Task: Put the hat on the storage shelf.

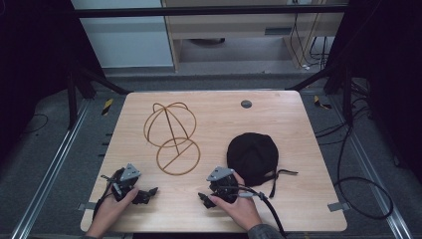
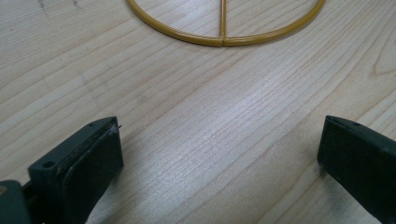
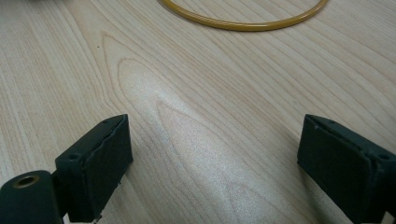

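Note:
A gold wire hat stand (image 1: pixel 169 137) rests on the wooden table (image 1: pixel 298 199), its dome frame behind its round base ring (image 1: pixel 177 156). To its right lies a black cap (image 1: pixel 252 154) with loose straps. My left gripper (image 1: pixel 147 195) sits low near the front left, held by a hand, its jaws pointing right. My right gripper (image 1: pixel 204 199) lies just left of the cap's front, under the other hand. In the left gripper view the left gripper (image 2: pixel 219 128) is open over bare wood, the ring (image 2: pixel 223 39) ahead. In the right gripper view the right gripper (image 3: pixel 215 126) is open and holds nothing, the ring (image 3: pixel 243 24) beyond.
A small grey disc (image 1: pixel 246 104) is set into the table near its far edge. Black cables (image 1: pixel 358 194) lie on the floor to the right, and dark frame legs stand at both far corners.

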Demonstrator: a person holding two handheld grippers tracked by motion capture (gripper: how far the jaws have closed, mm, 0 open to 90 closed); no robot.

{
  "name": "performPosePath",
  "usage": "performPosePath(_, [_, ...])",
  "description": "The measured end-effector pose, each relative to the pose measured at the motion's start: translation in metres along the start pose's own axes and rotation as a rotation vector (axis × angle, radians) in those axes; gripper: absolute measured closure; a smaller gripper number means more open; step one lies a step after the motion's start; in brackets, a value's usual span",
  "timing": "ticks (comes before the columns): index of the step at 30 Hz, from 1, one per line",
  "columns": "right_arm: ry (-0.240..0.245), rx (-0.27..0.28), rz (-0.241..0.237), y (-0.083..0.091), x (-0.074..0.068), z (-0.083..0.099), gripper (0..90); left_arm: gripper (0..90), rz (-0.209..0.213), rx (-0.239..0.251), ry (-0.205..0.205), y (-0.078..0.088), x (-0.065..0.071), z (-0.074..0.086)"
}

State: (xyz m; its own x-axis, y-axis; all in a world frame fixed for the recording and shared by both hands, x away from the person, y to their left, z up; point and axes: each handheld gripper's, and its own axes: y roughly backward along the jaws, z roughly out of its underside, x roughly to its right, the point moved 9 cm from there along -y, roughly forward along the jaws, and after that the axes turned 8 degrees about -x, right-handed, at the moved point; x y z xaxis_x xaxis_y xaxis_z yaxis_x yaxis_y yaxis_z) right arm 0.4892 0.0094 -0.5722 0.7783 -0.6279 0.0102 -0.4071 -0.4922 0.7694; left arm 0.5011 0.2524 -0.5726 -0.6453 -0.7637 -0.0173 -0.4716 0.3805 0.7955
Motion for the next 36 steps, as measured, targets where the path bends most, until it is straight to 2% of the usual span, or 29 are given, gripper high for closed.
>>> performPosePath(24, [-0.001, 0.000, 0.000, 0.000, 0.000, 0.000, 10.1, 0.0, -0.001, 0.000, 0.002, 0.000, 0.000, 0.000])
performPosePath(30, [-0.014, 0.004, 0.011, 0.000, 0.000, 0.000, 10.1, 0.0, -0.001, 0.000, 0.002, 0.000, 0.000, 0.000])
performPosePath(32, [-0.030, -0.016, 0.015, 0.002, -0.001, 0.001, 10.9, 0.0, -0.001, 0.000, 0.002, 0.000, 0.000, 0.000])
performPosePath(33, [-0.030, -0.044, 0.021, 0.003, -0.001, 0.002, 10.5, 0.0, -0.001, 0.000, 0.002, 0.000, 0.000, 0.000])
performPosePath(34, [-0.030, -0.044, 0.021, 0.003, -0.001, 0.002, 10.5, 0.0, -0.001, 0.000, 0.002, 0.000, 0.000, 0.000])
performPosePath(36, [-0.005, -0.089, 0.045, 0.011, -0.002, 0.001, 10.2, 0.0, -0.001, 0.000, 0.002, 0.000, 0.000, 0.000])
